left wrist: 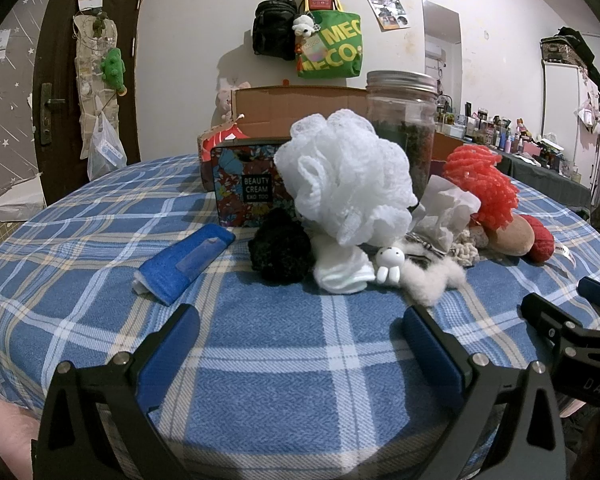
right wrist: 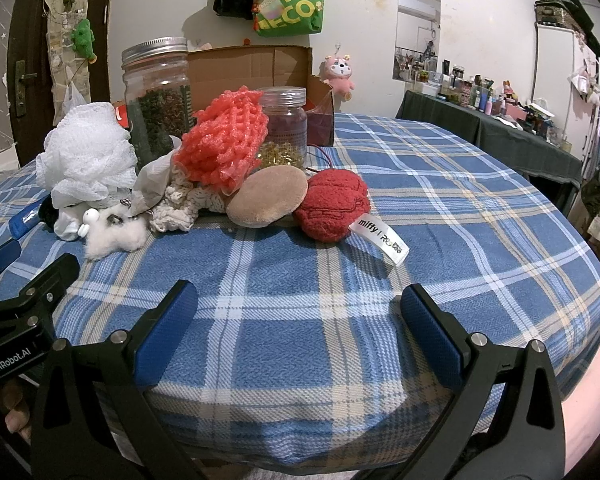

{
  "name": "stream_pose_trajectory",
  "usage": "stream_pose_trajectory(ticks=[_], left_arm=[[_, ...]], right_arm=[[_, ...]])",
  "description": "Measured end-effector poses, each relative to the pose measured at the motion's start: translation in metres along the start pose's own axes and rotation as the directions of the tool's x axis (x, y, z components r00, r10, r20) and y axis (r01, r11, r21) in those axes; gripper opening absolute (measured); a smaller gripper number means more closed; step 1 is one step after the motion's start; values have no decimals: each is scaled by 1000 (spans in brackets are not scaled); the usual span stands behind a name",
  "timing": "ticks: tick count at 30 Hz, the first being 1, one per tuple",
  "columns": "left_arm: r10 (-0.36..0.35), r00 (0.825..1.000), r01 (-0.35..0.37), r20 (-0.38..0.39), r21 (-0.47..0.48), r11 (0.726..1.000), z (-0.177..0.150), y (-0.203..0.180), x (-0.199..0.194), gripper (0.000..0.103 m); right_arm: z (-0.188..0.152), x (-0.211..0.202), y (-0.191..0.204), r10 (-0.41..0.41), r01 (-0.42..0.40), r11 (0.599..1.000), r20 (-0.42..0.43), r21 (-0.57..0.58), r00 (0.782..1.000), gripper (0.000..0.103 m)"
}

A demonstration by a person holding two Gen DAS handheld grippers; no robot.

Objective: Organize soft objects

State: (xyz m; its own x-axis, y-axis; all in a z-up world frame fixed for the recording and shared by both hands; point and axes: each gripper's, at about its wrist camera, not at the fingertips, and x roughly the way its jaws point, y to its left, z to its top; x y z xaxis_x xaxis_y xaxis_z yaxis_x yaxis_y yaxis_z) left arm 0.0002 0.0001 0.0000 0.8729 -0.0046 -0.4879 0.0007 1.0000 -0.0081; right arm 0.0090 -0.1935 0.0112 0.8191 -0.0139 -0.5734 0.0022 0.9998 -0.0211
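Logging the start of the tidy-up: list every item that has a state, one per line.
left gripper: open, empty
right gripper: open, empty
tall glass jar with metal lid: closed, upright
small clear jar with plastic lid: closed, upright
brown cardboard box: open
white mesh bath pouf: atop the pile
red plush ball: lying on the cloth

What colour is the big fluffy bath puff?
White; the bath puff shows best in the left wrist view.

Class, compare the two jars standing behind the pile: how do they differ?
The tall jar has a metal lid and holds dark dried matter; the short jar has a clear plastic lid and holds golden bits only at its bottom. The tall jar is fuller. Both stand upright, clear-walled and lidded.
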Motion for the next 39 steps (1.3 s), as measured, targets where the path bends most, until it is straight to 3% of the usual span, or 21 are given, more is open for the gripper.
stream_pose_trajectory(ticks=[20,28,33,39], left_arm=[[-22,1000,22,-19,-4,1000,2,2,-1,103],[-79,997,80,10,-30,996,23,14,-12,103],[-117,993,118,35,-26,993,44,17,-15,103],[-135,990,134,45,17,991,71,11,-8,103]], right_arm=[[2,-3,-1,15,-15,1000,-9,11,1000,103],[25,-13,-19,69,-71,995,33,75,997,103],[51,-19,-21,79,-84,995,84,50,993,103],[84,-1,-20,180,-183,983,77,33,981,103]])
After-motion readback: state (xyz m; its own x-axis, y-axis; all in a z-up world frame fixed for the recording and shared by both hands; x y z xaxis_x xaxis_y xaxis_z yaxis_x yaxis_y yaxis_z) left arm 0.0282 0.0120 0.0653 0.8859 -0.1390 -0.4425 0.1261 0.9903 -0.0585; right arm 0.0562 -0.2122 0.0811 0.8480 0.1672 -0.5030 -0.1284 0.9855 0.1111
